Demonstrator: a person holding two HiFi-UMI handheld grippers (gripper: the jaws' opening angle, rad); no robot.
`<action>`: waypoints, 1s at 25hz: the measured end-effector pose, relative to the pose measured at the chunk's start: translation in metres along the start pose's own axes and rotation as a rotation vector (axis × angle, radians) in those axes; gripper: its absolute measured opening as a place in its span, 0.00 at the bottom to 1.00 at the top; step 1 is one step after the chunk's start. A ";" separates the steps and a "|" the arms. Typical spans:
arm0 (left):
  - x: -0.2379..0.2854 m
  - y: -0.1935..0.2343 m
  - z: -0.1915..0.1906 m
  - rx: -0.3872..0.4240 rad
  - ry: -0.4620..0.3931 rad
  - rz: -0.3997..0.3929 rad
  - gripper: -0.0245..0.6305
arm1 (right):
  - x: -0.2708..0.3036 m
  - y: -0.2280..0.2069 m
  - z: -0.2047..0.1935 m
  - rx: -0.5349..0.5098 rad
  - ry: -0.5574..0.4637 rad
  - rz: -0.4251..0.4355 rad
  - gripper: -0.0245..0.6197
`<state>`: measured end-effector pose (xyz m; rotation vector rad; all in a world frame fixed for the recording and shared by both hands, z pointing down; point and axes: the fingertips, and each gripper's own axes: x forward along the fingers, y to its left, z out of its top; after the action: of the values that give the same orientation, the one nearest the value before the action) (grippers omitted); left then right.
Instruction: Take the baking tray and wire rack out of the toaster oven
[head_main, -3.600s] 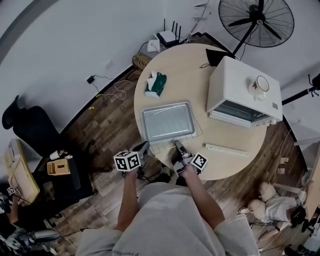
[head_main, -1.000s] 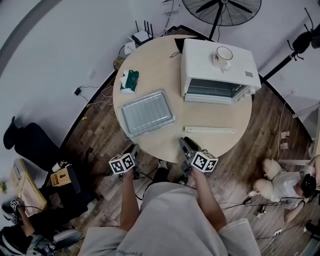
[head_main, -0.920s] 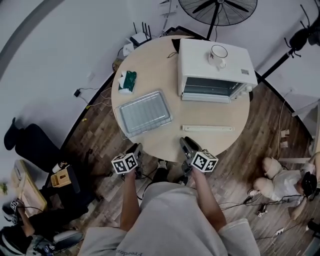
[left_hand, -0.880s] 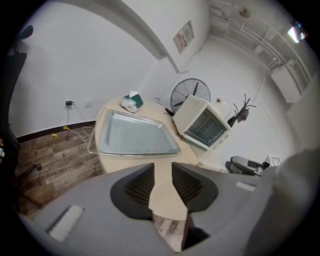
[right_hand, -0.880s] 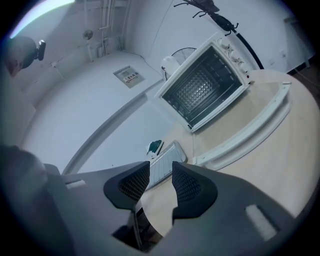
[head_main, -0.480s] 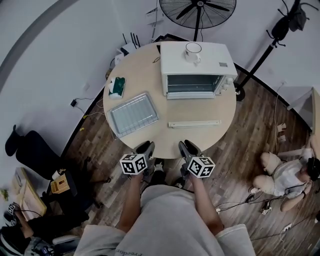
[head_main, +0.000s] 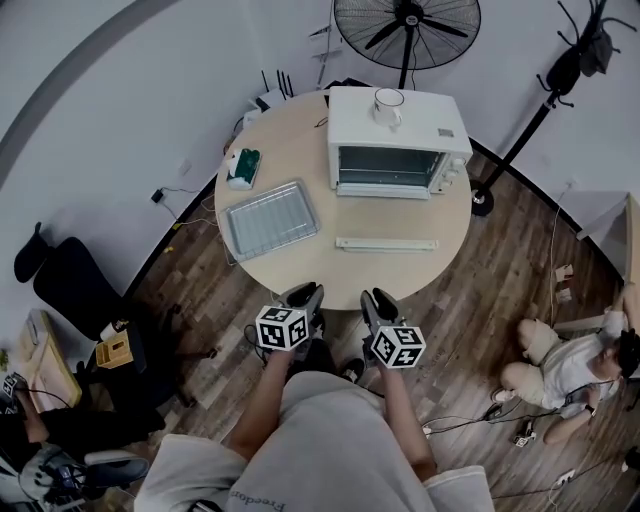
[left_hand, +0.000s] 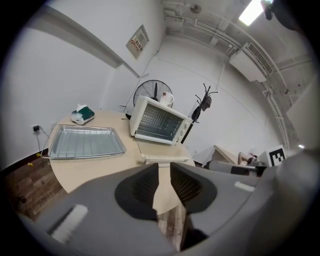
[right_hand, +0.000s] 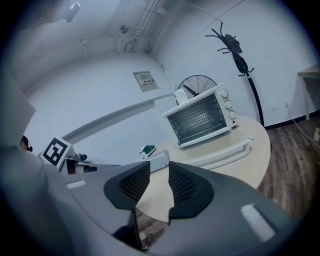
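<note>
The silver baking tray lies flat on the left part of the round table, and thin wires of a rack seem to stick out under its near left corner. Behind it stands the white toaster oven, glass front toward me. Both grippers hover off the table's near edge, side by side. My left gripper and right gripper are open with nothing between the jaws. The left gripper view shows the tray and oven; the right gripper view shows the oven.
A long white strip lies on the table in front of the oven. A green pack sits at the far left, a mug on the oven. A fan, coat stand, chair and a seated person surround the table.
Both grippers have drawn back from the tray and the table edge and come closer together. The table and oven now sit further away in the head view.
</note>
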<state>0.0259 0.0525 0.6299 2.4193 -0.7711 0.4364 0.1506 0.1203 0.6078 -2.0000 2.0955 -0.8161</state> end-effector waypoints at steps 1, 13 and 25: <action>-0.001 -0.002 0.001 0.002 -0.008 0.003 0.24 | -0.004 -0.001 0.000 -0.006 -0.004 -0.004 0.21; -0.009 -0.009 0.002 0.021 -0.032 0.019 0.12 | -0.020 -0.019 0.007 -0.033 -0.032 -0.035 0.04; -0.007 -0.010 0.000 0.041 -0.012 0.032 0.12 | -0.016 -0.017 0.008 -0.082 -0.005 -0.020 0.04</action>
<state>0.0268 0.0627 0.6229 2.4532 -0.8146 0.4546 0.1710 0.1335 0.6053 -2.0638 2.1426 -0.7390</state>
